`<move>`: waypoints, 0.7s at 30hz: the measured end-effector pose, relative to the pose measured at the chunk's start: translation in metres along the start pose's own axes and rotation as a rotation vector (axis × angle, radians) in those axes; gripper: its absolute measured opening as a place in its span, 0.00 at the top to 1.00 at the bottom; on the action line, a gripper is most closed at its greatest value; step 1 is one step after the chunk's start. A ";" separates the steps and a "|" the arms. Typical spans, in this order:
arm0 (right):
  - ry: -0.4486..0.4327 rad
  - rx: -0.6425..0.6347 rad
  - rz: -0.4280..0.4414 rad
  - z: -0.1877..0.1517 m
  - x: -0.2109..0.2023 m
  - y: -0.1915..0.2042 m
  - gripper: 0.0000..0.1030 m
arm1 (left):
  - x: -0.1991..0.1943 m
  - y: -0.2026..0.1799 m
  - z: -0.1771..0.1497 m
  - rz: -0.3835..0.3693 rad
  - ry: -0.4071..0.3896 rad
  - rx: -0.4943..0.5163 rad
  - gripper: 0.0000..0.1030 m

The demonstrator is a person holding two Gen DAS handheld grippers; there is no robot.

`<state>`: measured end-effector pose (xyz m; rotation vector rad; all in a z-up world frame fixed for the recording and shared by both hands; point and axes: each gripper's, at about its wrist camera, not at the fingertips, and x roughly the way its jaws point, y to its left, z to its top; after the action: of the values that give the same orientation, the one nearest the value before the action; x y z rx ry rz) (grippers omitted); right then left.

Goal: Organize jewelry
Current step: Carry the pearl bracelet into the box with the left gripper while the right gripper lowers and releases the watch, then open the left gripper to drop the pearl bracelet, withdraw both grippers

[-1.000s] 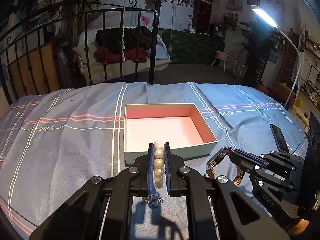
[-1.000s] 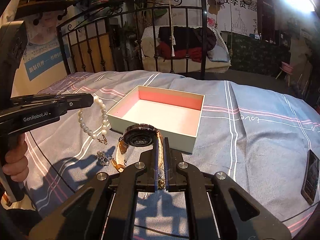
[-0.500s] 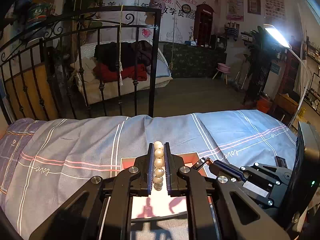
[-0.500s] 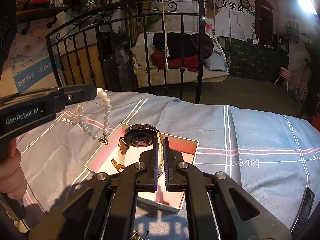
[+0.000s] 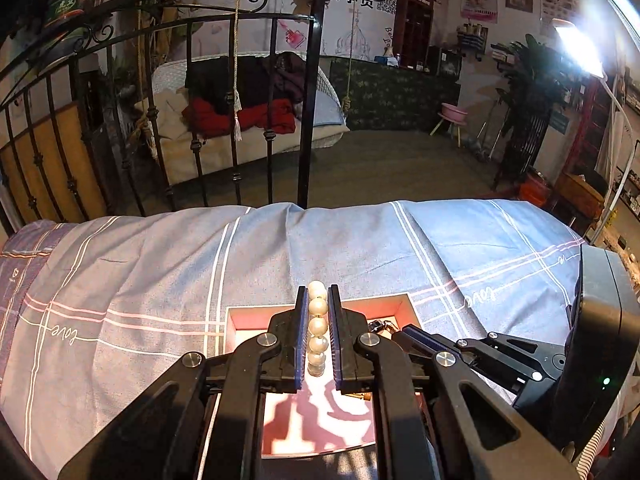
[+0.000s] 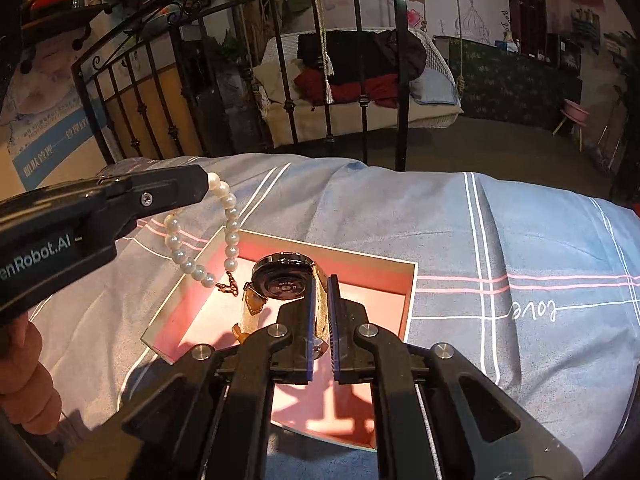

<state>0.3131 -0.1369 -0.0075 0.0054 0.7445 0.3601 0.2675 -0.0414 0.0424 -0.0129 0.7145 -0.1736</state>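
Note:
An open box (image 5: 320, 308) (image 6: 408, 304) with a pink inside lies on the blue striped bedspread. My left gripper (image 5: 318, 300) is shut on a white pearl bracelet (image 5: 318, 326); in the right wrist view the bracelet (image 6: 230, 232) hangs in a loop from that gripper (image 6: 200, 188) over the box's left edge. My right gripper (image 6: 320, 284) is shut on the tan strap of a wristwatch (image 6: 286, 282), whose round dark case hangs above the box's inside. In the left wrist view the right gripper (image 5: 396, 330) reaches in from the right over the box.
A black iron bed rail (image 5: 308, 92) (image 6: 400, 76) stands beyond the bed's far edge. The bedspread (image 6: 520, 240) spreads out on both sides of the box. A hand (image 6: 24, 380) holds the left gripper's grip at the left edge.
Both grippers have moved forward from in front of the box to over it, carrying the bracelet and the watch. The box now lies under the fingers.

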 end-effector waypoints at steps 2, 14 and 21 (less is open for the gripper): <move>0.022 0.001 0.001 -0.004 0.008 -0.001 0.94 | 0.005 0.002 -0.003 0.005 0.013 -0.006 0.91; 0.067 -0.023 0.012 -0.018 0.020 0.003 0.92 | 0.032 0.009 -0.022 0.026 0.104 -0.010 0.91; 0.083 -0.055 -0.003 -0.021 0.024 0.008 0.92 | 0.047 0.012 -0.029 0.044 0.162 -0.017 0.91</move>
<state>0.3129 -0.1246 -0.0376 -0.0628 0.8161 0.3795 0.2851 -0.0360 -0.0112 0.0004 0.8775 -0.1277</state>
